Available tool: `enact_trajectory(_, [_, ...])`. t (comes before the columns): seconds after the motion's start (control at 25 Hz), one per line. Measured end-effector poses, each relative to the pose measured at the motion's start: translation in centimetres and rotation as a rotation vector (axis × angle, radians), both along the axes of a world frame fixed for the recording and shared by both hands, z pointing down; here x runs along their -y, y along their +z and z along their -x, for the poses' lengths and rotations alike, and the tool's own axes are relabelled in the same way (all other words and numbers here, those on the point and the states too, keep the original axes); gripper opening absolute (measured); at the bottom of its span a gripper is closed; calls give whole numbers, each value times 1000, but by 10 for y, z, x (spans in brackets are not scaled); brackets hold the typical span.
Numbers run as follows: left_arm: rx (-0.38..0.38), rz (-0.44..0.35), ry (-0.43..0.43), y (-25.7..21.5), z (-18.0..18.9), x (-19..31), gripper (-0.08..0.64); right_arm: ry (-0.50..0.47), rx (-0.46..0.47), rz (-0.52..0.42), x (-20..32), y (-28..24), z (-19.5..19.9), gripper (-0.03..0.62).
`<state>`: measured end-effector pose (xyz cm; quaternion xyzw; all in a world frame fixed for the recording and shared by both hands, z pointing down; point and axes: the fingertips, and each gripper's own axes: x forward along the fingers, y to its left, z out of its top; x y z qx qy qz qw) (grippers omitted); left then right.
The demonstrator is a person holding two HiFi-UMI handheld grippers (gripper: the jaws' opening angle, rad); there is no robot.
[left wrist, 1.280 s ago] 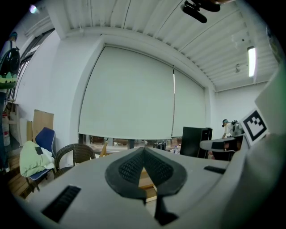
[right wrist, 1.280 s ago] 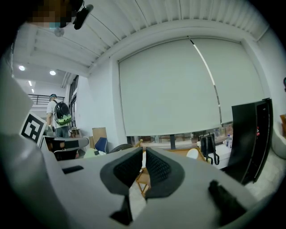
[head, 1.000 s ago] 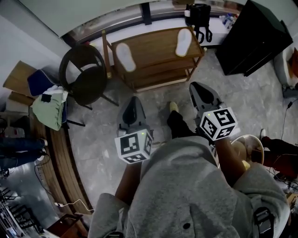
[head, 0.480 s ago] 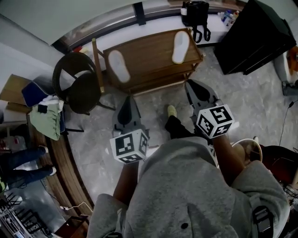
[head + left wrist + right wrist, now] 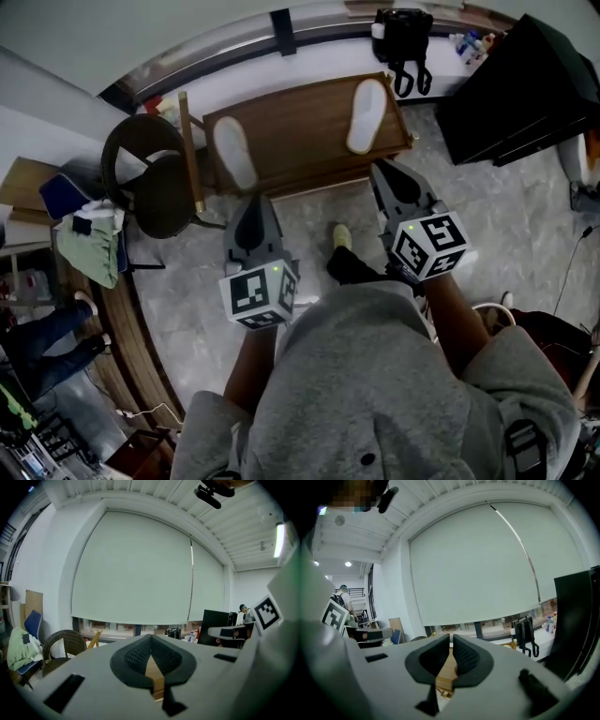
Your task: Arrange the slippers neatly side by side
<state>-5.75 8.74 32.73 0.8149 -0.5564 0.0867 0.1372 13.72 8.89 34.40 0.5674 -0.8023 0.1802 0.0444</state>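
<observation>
While left slipper point(image 5: 234, 153) and right slipper point(image 5: 366, 103) lie well apart on shelf point(image 5: 300, 141), left gripper point(image 5: 254, 204) and right gripper point(image 5: 384, 172) jaws closed, empty.

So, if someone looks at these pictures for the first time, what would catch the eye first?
Two white slippers lie far apart on top of the wooden shelf: the left slipper near one end, the right slipper near the other. In front of the shelf, the left gripper and the right gripper point toward it, both shut and empty. A dark chair stands left of the shelf.
</observation>
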Motion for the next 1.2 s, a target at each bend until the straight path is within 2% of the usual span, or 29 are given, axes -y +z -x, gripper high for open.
enact_trajectory(0.28, [11, 17, -28, 3, -16, 40, 15, -36, 29, 2, 48, 2, -7, 40])
enact_trajectory(0.88, [42, 26, -34, 10, -57, 100, 15, -33, 78, 28, 105, 19, -45, 40])
enact_trajectory(1.2, [52, 38, -47, 12, -58, 122, 15, -19, 78, 55, 129, 28, -54, 40])
